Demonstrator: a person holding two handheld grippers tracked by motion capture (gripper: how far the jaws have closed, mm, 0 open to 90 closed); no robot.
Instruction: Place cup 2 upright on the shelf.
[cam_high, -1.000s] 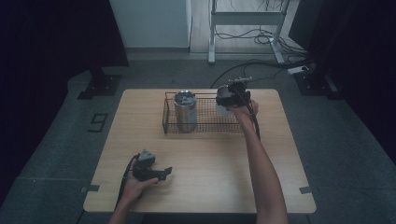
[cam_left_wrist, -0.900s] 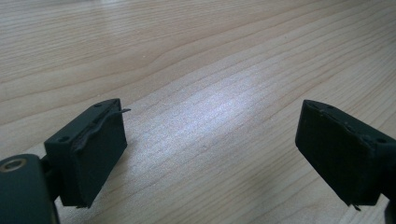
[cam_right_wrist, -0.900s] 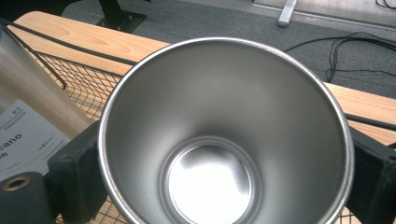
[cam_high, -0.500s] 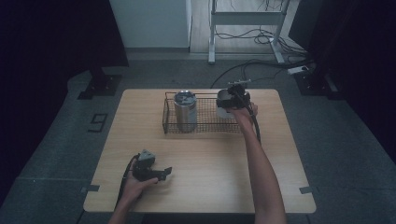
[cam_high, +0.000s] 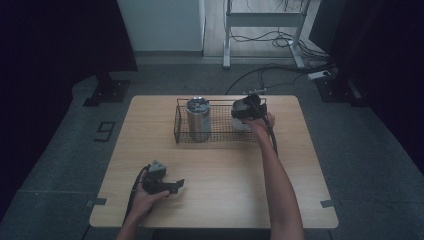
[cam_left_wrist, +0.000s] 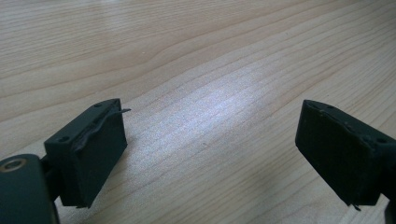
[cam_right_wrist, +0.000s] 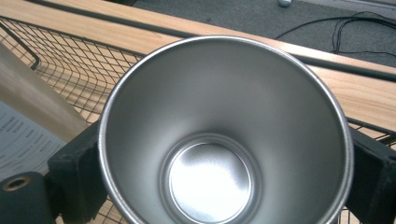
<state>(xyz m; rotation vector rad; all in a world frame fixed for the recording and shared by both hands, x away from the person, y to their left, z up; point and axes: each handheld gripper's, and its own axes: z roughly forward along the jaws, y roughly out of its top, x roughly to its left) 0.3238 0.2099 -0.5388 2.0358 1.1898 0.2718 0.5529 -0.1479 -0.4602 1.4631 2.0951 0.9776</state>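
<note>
- Your right gripper (cam_right_wrist: 219, 163) is pinching a steel cup (cam_right_wrist: 224, 135): its two black jaws press the cup's outer wall from opposite sides, just under the rim.
- The cup is bare brushed metal, wide at the mouth and narrowing to a round, shiny bottom; it stands open side up and looks empty inside.
- In the high view you hold that cup (cam_high: 241, 122) at the right end of the wire basket (cam_high: 186, 136), which sits near the far edge of the counter (cam_high: 230, 180).
- A second metal cup (cam_high: 198, 119) stands upright in the left part of the basket, well apart from the one you are holding. That makes two cups and one basket.
- At the left of the right gripper view there is a pale sheet with printed lines (cam_right_wrist: 23, 140); the writing is too blurred to read.
- Your left gripper (cam_left_wrist: 215, 154) is spread wide with nothing between its jaws, held low over the bare wood; in the high view it (cam_high: 172, 186) rests near the front left of the counter in your left hand (cam_high: 145, 200).
</note>
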